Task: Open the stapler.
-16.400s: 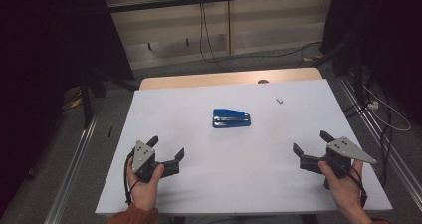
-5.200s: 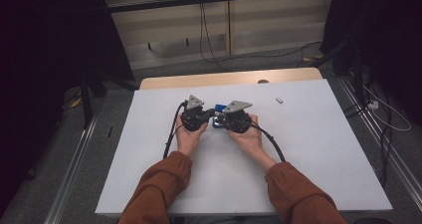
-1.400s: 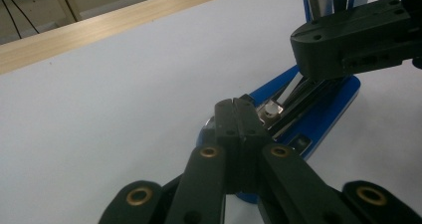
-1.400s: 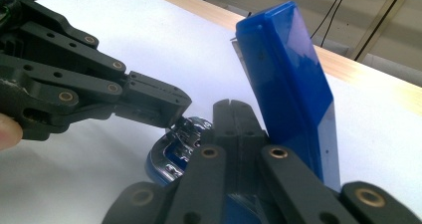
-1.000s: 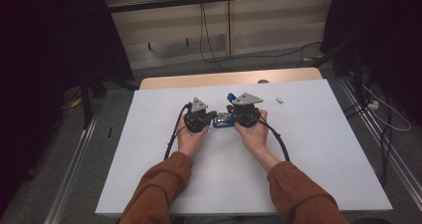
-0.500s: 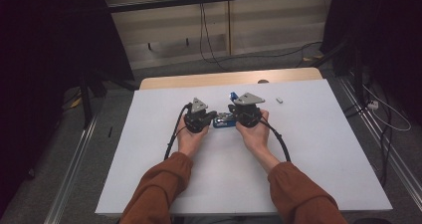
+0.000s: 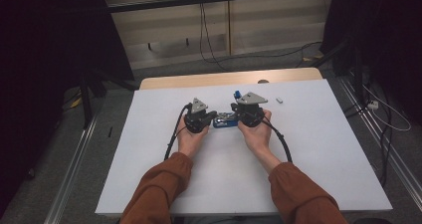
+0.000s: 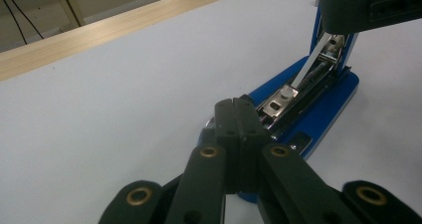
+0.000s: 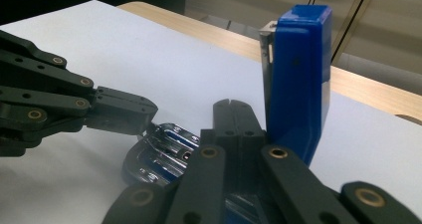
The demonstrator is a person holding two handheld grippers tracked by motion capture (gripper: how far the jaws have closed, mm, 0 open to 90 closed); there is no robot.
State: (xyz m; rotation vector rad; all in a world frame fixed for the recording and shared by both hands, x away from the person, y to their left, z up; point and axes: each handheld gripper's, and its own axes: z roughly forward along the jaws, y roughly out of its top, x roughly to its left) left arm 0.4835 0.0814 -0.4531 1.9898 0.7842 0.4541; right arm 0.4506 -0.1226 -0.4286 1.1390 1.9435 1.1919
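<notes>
The blue stapler [image 7: 225,120] lies near the middle of the white table [image 7: 318,149], a little toward twelve o'clock, between the two grippers. Its lid [image 9: 297,79] stands swung up, baring the metal magazine [image 8: 293,92]. The left gripper [image 8: 234,109], jaws pressed together with nothing between them, rests its tips on the stapler's front end. The right gripper [image 9: 231,112], jaws likewise closed and empty, sits beside the raised lid. A small white bit [image 7: 279,100] lies at about two o'clock from the stapler.

A small white object [image 7: 279,99] lies near the table's [image 7: 323,149] far right corner; cables [image 7: 209,40] trail on the floor beyond.
</notes>
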